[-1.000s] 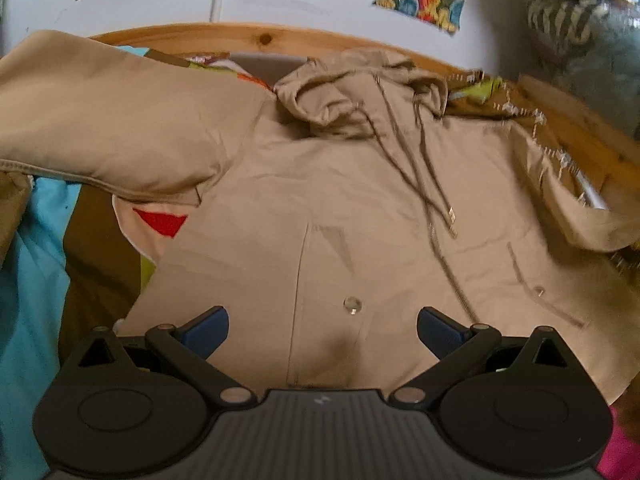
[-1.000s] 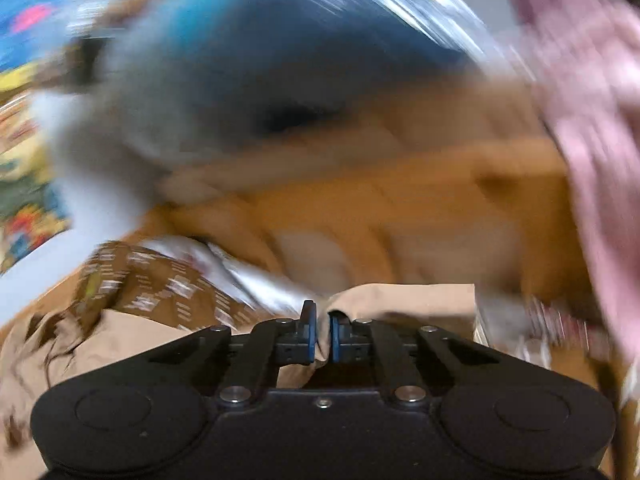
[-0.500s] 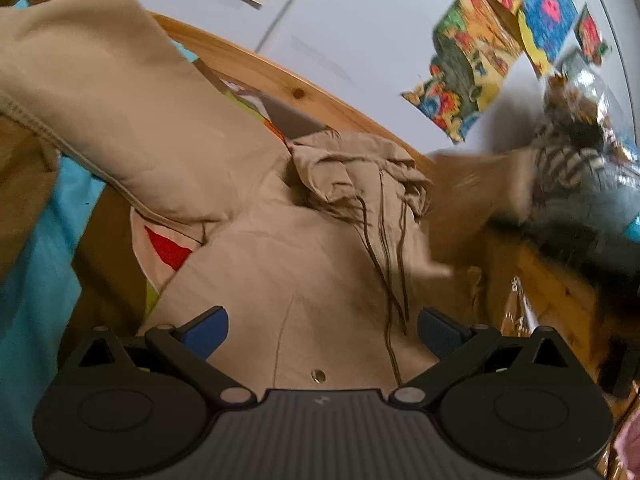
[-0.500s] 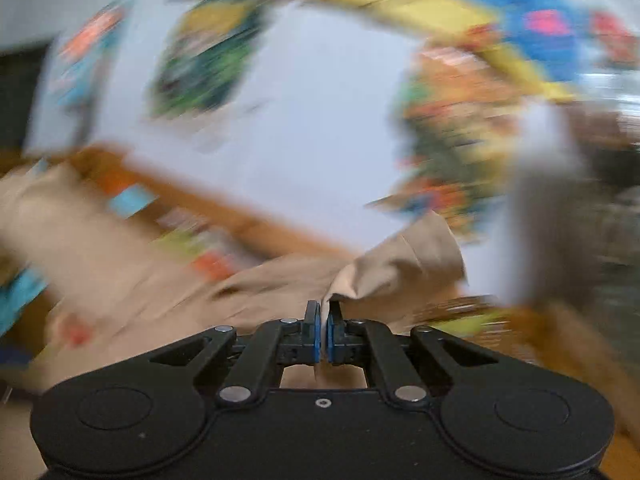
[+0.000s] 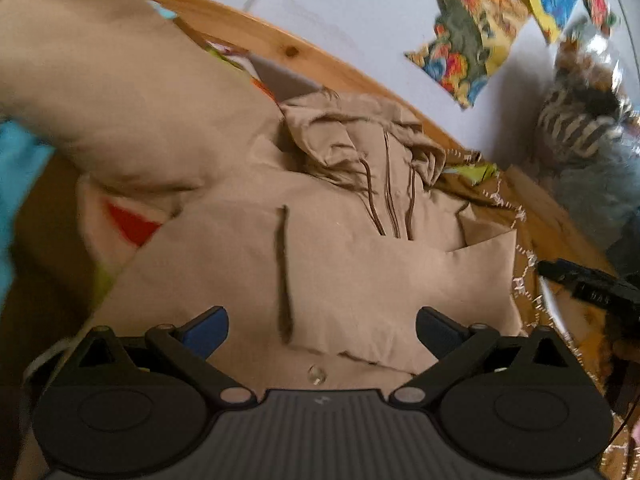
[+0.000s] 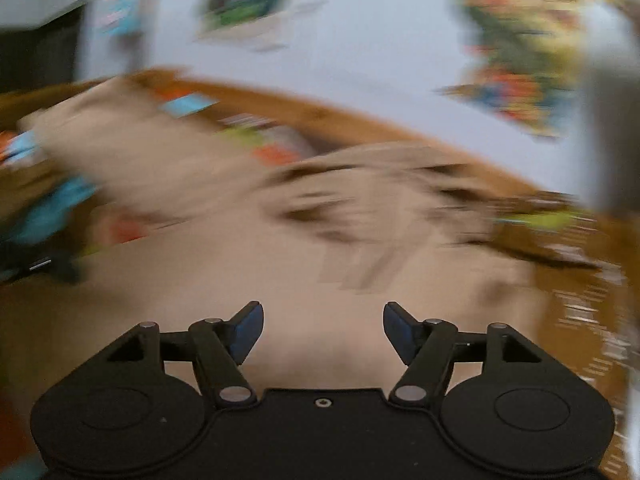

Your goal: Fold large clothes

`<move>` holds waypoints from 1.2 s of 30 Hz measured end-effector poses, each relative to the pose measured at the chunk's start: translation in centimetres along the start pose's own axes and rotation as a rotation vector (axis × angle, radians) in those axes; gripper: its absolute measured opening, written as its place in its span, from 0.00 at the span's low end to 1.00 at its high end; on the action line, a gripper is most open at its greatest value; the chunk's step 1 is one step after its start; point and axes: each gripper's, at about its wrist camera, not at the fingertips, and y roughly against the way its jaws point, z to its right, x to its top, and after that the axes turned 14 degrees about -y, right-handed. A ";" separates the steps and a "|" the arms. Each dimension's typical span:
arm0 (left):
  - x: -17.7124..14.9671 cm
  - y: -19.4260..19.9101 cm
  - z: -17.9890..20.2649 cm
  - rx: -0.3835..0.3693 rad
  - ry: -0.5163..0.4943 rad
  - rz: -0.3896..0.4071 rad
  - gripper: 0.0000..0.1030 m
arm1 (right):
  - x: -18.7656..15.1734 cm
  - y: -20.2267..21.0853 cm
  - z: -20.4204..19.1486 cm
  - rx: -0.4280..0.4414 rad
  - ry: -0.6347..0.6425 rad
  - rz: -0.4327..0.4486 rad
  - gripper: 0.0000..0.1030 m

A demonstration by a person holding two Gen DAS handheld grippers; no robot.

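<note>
A large beige hooded jacket (image 5: 248, 264) lies spread on a bed, hood (image 5: 352, 136) toward the wooden headboard, drawstrings running down its chest. One sleeve (image 5: 424, 280) is folded across the front; the other sleeve (image 5: 104, 92) stretches out to the upper left. My left gripper (image 5: 322, 326) hovers open over the jacket's lower front, near a snap button (image 5: 316, 372), with nothing between its fingers. In the blurred right wrist view, my right gripper (image 6: 323, 330) is above the beige jacket (image 6: 280, 280); its jaws are opening and nothing is between them. The right gripper's dark tip (image 5: 576, 276) shows at the right edge of the left wrist view.
A curved wooden headboard (image 5: 320, 64) runs behind the jacket under a pale wall with colourful pictures (image 5: 476, 40). The bedding (image 5: 24, 168) is turquoise, brown and red at the left. A striped soft toy (image 5: 576, 120) and a grey-blue bundle (image 5: 600, 196) sit at the right.
The right gripper swung over the jacket with the sleeve cuff, then opened and let it go; the sleeve now lies folded across the front. The left gripper shifted and rolled slightly, staying open.
</note>
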 end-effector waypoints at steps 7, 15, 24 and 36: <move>2.3 -7.8 1.5 0.163 -0.104 -0.164 0.59 | -2.3 -1.7 14.8 -0.305 -0.340 0.079 0.72; 3.3 -8.3 3.8 0.266 -0.166 -0.139 0.03 | -6.3 -3.6 18.0 -0.268 -0.422 0.018 0.71; 2.0 -2.7 3.4 0.411 -0.067 -0.080 0.03 | -4.4 -7.9 19.5 -0.143 -0.394 0.031 0.70; -2.1 -3.6 4.4 0.474 -0.016 -0.157 0.02 | -1.8 -10.9 19.9 -0.156 -0.466 0.053 0.03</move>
